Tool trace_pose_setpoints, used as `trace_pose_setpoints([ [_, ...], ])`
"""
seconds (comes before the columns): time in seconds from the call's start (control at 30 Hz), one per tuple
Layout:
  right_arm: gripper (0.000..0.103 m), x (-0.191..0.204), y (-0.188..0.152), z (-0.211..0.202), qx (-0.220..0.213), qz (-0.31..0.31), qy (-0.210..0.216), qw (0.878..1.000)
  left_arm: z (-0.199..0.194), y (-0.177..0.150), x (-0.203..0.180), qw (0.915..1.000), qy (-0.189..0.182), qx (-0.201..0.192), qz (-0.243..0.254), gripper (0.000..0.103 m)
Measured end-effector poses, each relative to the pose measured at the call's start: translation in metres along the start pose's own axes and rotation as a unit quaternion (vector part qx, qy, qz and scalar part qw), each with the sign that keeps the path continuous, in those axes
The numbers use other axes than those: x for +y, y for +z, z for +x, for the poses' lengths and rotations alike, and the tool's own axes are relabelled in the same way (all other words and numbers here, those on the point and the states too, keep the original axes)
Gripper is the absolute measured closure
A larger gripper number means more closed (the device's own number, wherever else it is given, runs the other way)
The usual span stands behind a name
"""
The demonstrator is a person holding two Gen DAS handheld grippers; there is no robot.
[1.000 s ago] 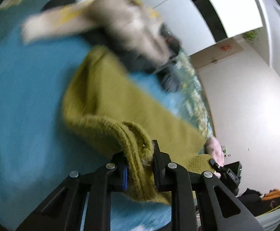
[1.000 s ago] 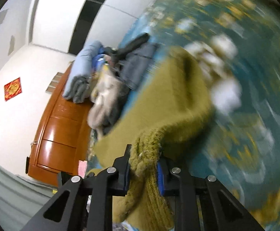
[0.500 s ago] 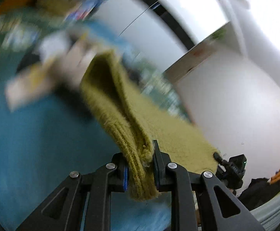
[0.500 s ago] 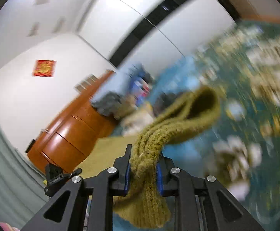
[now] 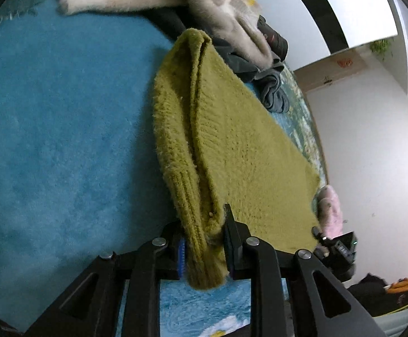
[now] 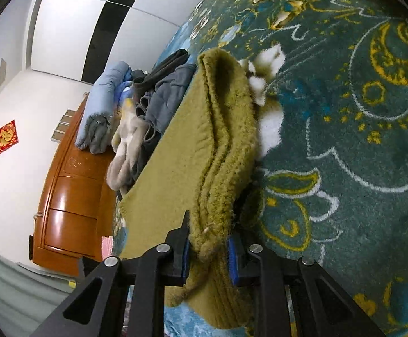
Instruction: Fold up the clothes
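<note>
White walls and a wooden cabinet (image 6: 72, 196) stand behind a soft blanket (image 5: 57, 118), plain blue on one part and dark green with a yellow and white flower pattern on the other part. From the left wrist view, the left gripper (image 5: 204, 241) is clamped on a ribbed edge of the olive sweater (image 5: 232, 146), and the thick knit fills the space between its two fingers. From the right wrist view, the right gripper (image 6: 208, 248) is clamped on another bunched edge of the same sweater in the same way. Between the two grips, the sweater lies spread on the blanket, doubled over, with a rolled fold running away from each gripper to the far end. Just beyond that far end there is a pile of other clothes: a beige fluffy garment (image 5: 220, 8) lies over dark grey clothes (image 6: 167, 95), which touch the sweater's far edge. Further back, a light blue padded jacket (image 6: 102, 95) lies beside the pile, near the cabinet. In the left wrist view, a pink fluffy thing (image 5: 330, 207) shows at the blanket's edge, just beside the sweater's corner. A red paper decoration (image 6: 5, 137) hangs on the wall.
</note>
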State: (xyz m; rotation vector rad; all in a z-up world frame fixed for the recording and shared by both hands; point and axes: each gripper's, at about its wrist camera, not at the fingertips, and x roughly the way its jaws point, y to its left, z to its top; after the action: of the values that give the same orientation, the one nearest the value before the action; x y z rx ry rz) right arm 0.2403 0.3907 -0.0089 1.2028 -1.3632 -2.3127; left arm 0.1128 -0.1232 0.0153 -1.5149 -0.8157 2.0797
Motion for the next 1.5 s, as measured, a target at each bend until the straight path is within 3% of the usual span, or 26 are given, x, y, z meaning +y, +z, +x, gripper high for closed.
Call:
trace_pose_setpoints([
  [0.07,0.081,0.001,0.001,0.000,0.000,0.001,-0.003,1.000,-0.010,-0.002,0.002,0.9996,0.022,-0.014,0.003,0.072],
  [0.23,0.081,-0.004,-0.002,0.002,0.003,0.004,-0.011,1.000,-0.051,-0.008,-0.011,0.9921,0.084,-0.082,0.045,0.070],
  [0.37,0.080,-0.009,-0.004,0.002,0.001,0.012,-0.011,1.000,-0.050,-0.013,-0.057,0.9848,0.085,-0.107,0.107,0.069],
  [0.6,0.080,-0.005,-0.006,0.000,-0.004,0.013,-0.022,1.000,0.026,-0.056,-0.135,0.9760,0.050,-0.052,0.206,0.069],
  [0.8,0.080,0.001,-0.009,-0.001,-0.008,0.007,-0.035,0.999,0.083,-0.101,-0.158,0.9640,0.093,0.002,0.249,0.070],
  [1.03,0.080,0.022,-0.010,-0.001,-0.007,-0.028,-0.093,0.995,0.097,-0.113,-0.156,0.9513,0.119,-0.006,0.284,0.070],
  [1.1,0.080,0.031,-0.010,-0.002,-0.010,-0.040,-0.112,0.993,0.098,-0.114,-0.156,0.9509,0.114,-0.009,0.287,0.070],
  [1.3,0.080,0.045,-0.010,-0.003,-0.013,-0.055,-0.143,0.988,0.067,-0.092,-0.136,0.9726,0.040,0.000,0.229,0.070],
  [1.4,0.080,0.061,-0.002,-0.005,-0.014,-0.061,-0.145,0.987,0.033,-0.071,-0.119,0.9768,0.039,-0.045,0.206,0.070],
  [1.5,0.080,0.100,0.008,0.000,-0.018,-0.114,-0.153,0.981,-0.002,-0.051,-0.097,0.9791,0.041,-0.092,0.177,0.070],
])
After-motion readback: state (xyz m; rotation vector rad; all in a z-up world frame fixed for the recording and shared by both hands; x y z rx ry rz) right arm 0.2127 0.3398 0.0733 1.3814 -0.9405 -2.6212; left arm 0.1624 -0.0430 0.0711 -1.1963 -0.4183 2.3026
